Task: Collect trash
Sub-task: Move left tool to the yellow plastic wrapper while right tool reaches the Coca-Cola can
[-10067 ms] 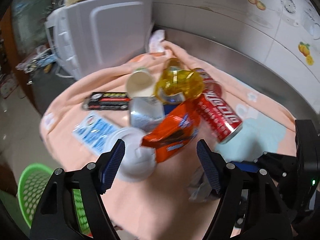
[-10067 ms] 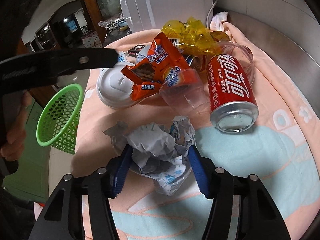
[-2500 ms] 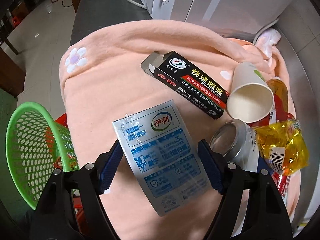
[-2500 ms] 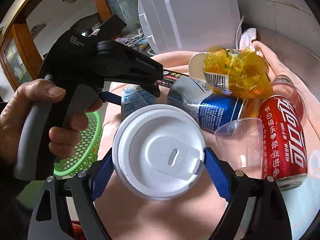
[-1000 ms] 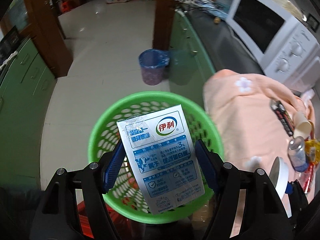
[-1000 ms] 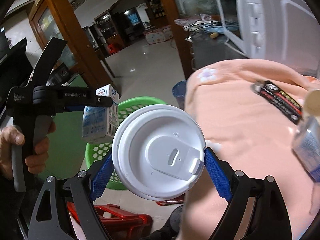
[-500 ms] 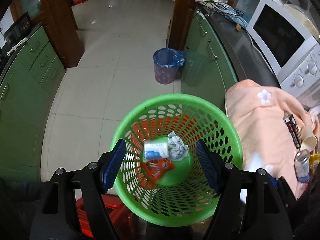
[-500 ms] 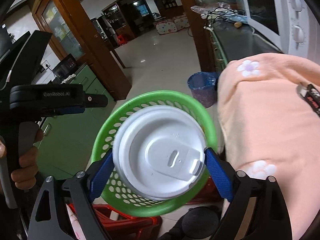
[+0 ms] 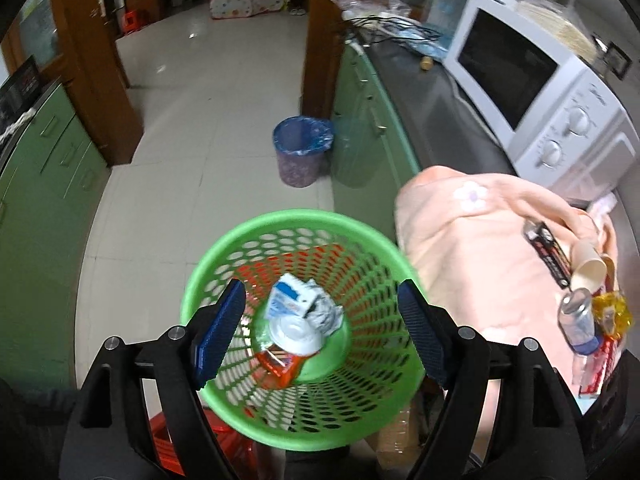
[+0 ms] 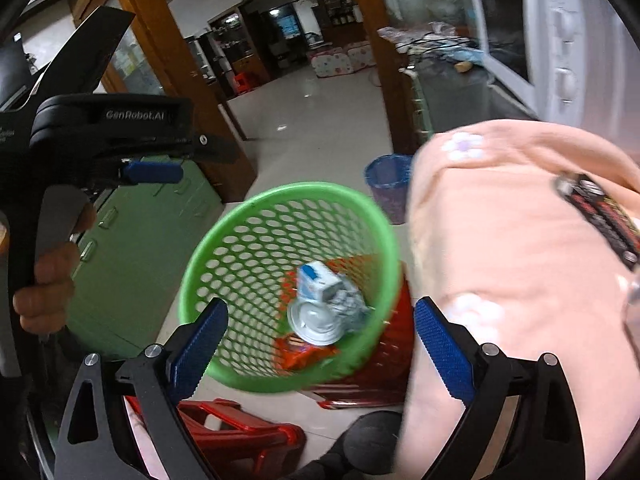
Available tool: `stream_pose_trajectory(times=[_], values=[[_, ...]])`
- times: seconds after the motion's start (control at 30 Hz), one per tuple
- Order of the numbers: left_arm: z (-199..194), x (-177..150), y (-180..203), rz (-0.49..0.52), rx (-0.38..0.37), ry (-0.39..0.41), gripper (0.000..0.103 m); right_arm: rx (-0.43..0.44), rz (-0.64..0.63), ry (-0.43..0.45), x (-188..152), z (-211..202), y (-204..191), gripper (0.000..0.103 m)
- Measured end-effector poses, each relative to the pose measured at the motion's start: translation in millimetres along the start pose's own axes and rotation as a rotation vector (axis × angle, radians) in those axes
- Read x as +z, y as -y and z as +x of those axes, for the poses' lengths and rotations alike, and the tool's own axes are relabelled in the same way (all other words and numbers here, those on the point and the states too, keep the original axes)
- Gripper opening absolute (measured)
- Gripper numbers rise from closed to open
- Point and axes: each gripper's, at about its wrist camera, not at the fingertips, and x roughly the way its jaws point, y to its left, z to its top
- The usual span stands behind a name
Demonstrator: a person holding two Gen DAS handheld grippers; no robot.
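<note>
Green perforated basket (image 9: 304,224), standing beside the counter edge on a red plastic stool (image 10: 360,384); contents: white cup lid (image 9: 294,334) lying flat, blue-and-white milk carton (image 9: 288,300) on its side behind the lid, crumpled grey wrapper (image 9: 328,312) touching the carton, orange snack packet (image 9: 280,364) partly under the lid. Left gripper (image 9: 320,334), above the basket and pointing down into it; blue pads spread wide, jaws opening, nothing between them. Right gripper (image 10: 320,340), also over the basket from the counter side; jaws opening, wide, nothing between them; blurred at the edges. Left hand (image 10: 48,280), wrapped on the grey handle of the left tool, seen at the left of the right wrist view. Peach towel (image 9: 472,264) with flower print, draped over the counter; on it: black glue box (image 9: 546,252), paper cup (image 9: 588,268) on its side, blue-and-silver can (image 9: 576,316), yellow cellophane (image 9: 612,312), red can (image 9: 596,372) partly hidden. White microwave (image 9: 532,76) behind the towel. Blue-lined bin (image 9: 302,152) on the tiled floor, well apart from the basket.
</note>
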Motion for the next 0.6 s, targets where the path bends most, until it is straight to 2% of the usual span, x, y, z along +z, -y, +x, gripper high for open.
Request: stream_pose_trajectory(times=[0.37,0.6], values=[[-9.8,-12.1,74.1,0.117,-0.097,0.001,0.078,-0.188,0.066,0.05,-41.0,-74.6,55.0,0.091],[-11.2,-26.2,123.0,0.21,-0.157,-0.016,0.078,-0.317,0.176,0.093,-73.8,-127.3,96.3,0.091]])
